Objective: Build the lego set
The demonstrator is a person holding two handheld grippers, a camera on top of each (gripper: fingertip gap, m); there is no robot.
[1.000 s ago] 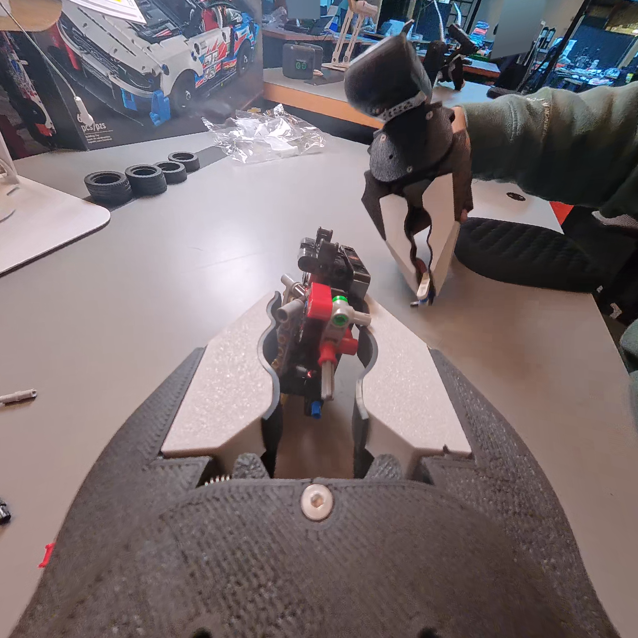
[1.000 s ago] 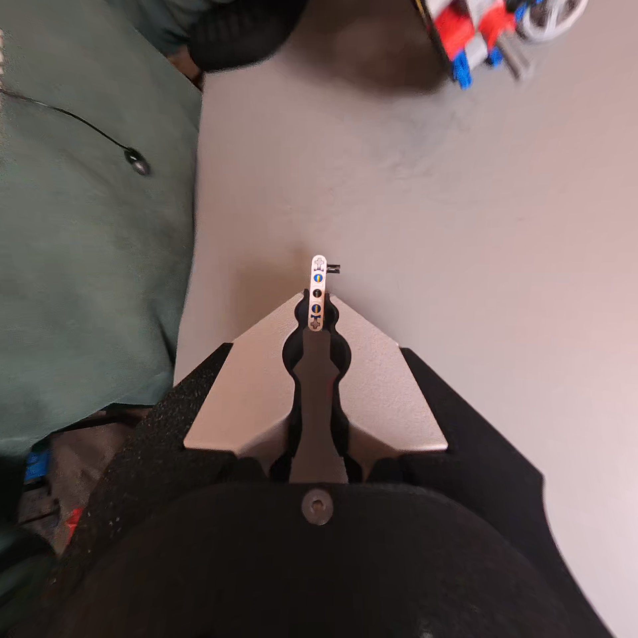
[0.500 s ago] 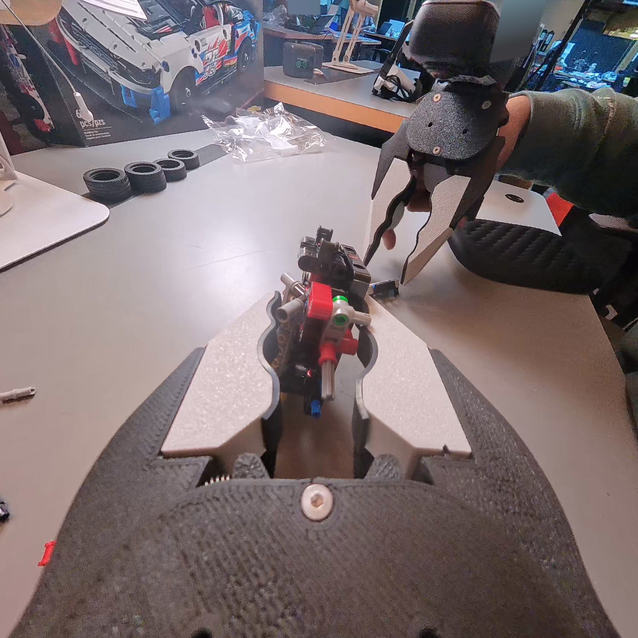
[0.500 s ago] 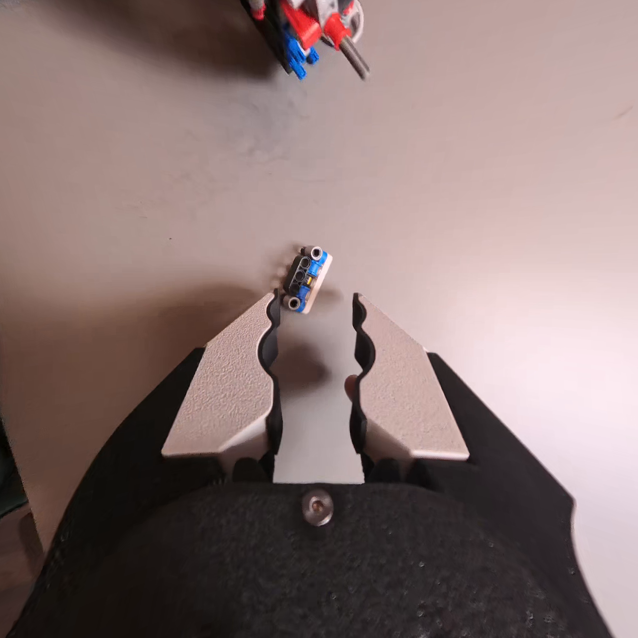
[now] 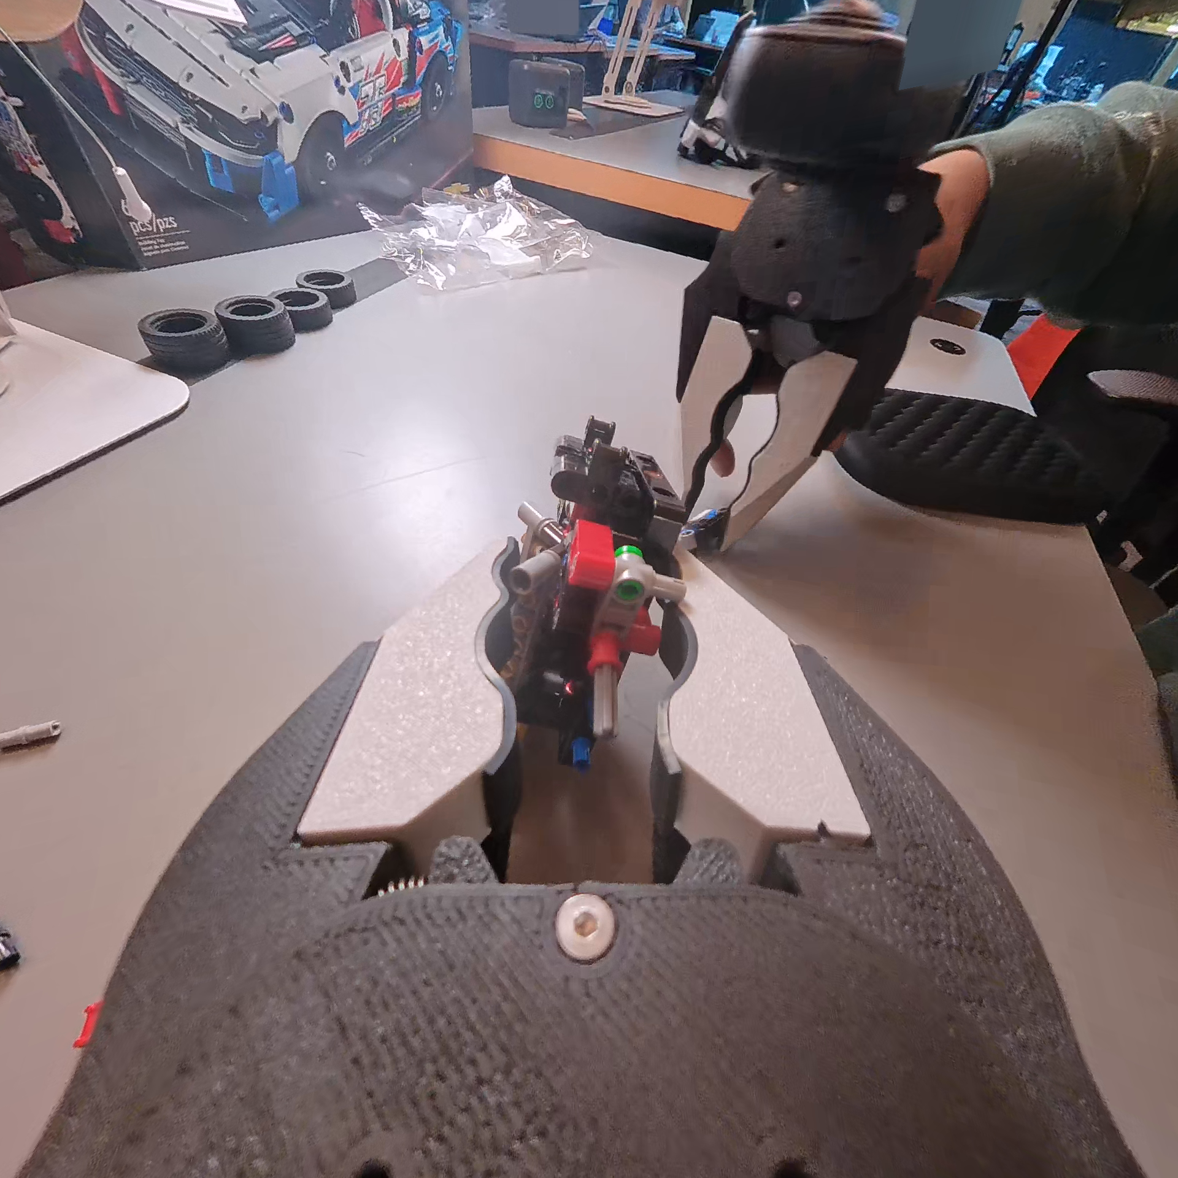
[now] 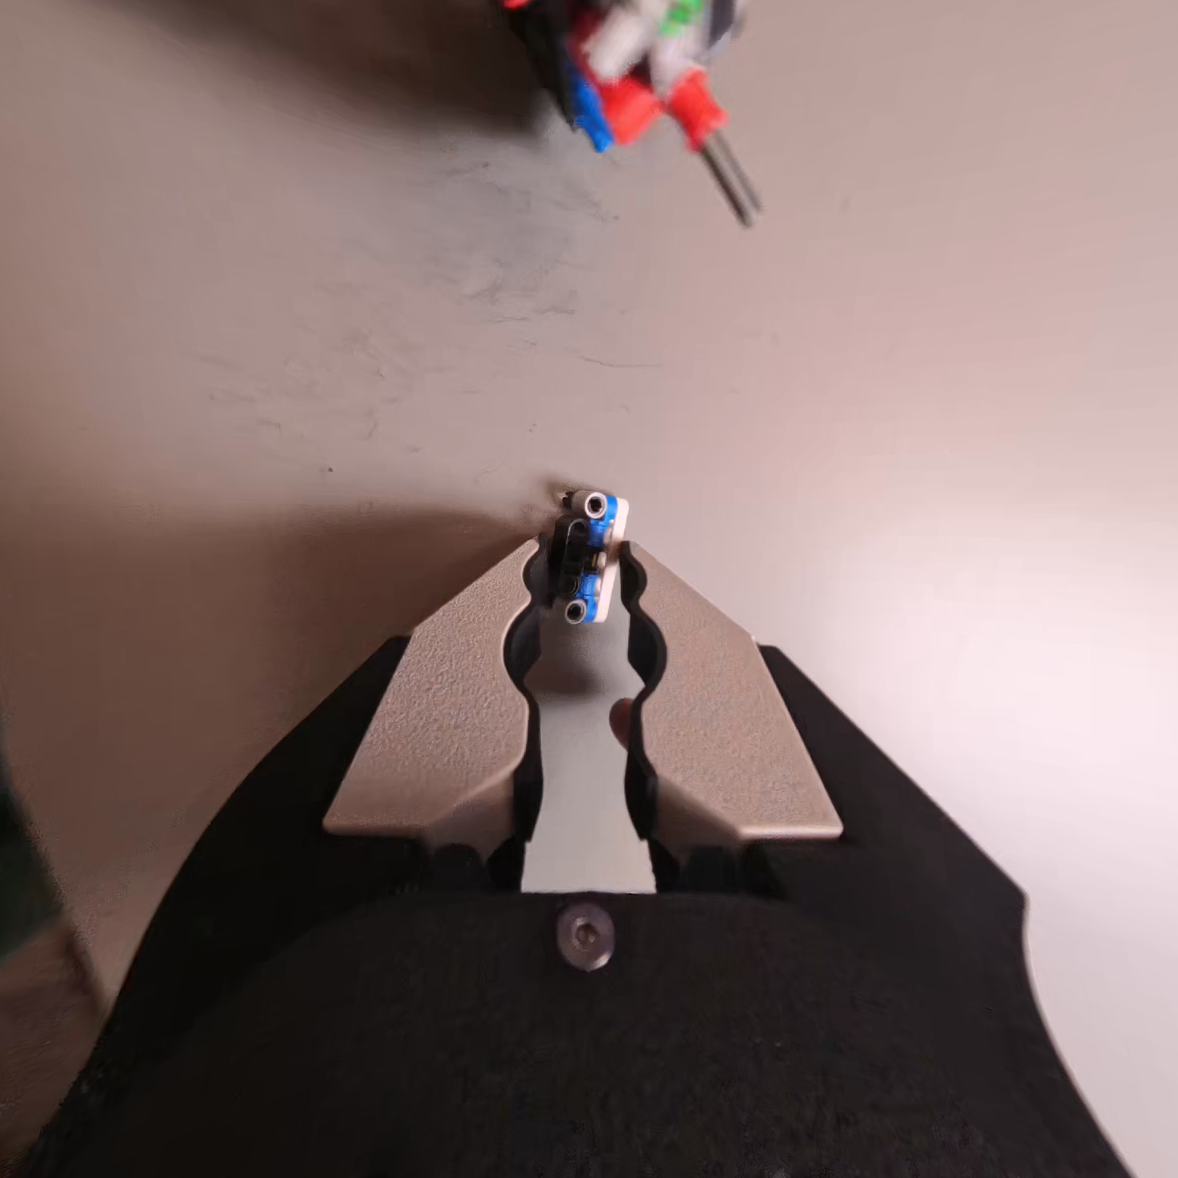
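Observation:
My left gripper (image 5: 593, 561) is shut on the partly built lego assembly (image 5: 586, 593), a black, red and grey cluster with a green pin, held just above the grey table (image 5: 319, 510). My right gripper (image 6: 581, 548) points down at the table, and its fingers are closed on a small blue, white and black lego piece (image 6: 589, 561) that rests on the surface. In the left wrist view the right gripper (image 5: 707, 529) stands just right of the assembly's far end, tips at the table. The assembly also shows blurred at the top of the right wrist view (image 6: 637, 76).
Several black tyres (image 5: 248, 319) line the far left. A crumpled clear bag (image 5: 478, 236) and the lego box (image 5: 242, 115) lie behind. A grey axle pin (image 5: 29, 733) lies at the left edge. A person's green sleeve (image 5: 1071, 204) and a black textured pad (image 5: 975, 452) are at the right.
The right gripper let go of the small piece, opened above it as it lay on the table, then came down and closed on it again. The left gripper has stayed still.

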